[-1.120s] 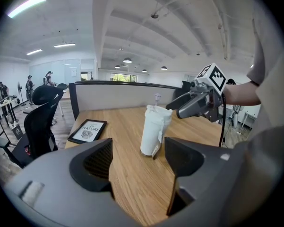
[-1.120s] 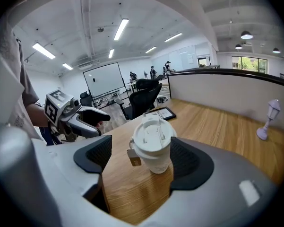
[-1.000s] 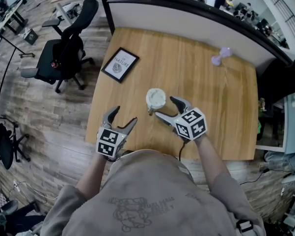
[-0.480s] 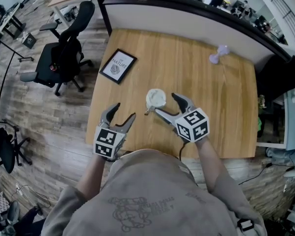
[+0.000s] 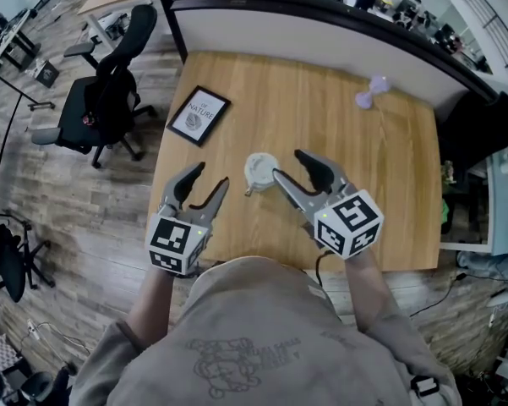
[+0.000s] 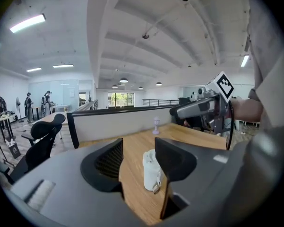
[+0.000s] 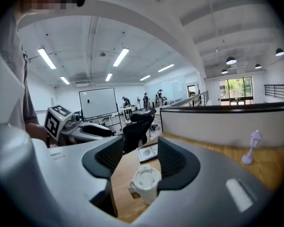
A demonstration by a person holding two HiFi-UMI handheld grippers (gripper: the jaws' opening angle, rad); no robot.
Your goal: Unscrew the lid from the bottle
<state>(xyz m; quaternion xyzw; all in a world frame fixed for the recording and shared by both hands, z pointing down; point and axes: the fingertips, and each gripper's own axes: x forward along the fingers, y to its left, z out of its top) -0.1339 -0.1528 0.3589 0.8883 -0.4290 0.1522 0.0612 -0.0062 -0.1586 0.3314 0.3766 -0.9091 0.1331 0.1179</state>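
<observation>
Bottle: a white bottle (image 5: 260,172) stands upright about mid-bench, a little toward the left edge of the wooden bench (image 5: 363,193).
Lid: the white lid (image 7: 142,176) sits on top of the bottle, not yet off.
Left gripper: the left gripper (image 5: 204,184) is held over the near left part of the bench, to the left of the bottle and apart from it. Its jaws are apart and closing, with nothing pressed between the pads. In the left gripper view the bottle shows beyond the gap.
Right gripper: the right gripper (image 5: 294,169) is just to the right of the bottle, its tips beside it. Its jaws are apart and closing. In the right gripper view the bottle stands below and ahead of the gap, and the pads are not on it.
Picture frame: a black picture frame (image 5: 199,115) lies flat by the left edge, toward the far left corner.
Ornament: a small purple ornament (image 5: 370,94) stands at the far edge, toward the right corner.
Chair: a black office chair (image 5: 101,100) stands on the floor beyond the left edge.
</observation>
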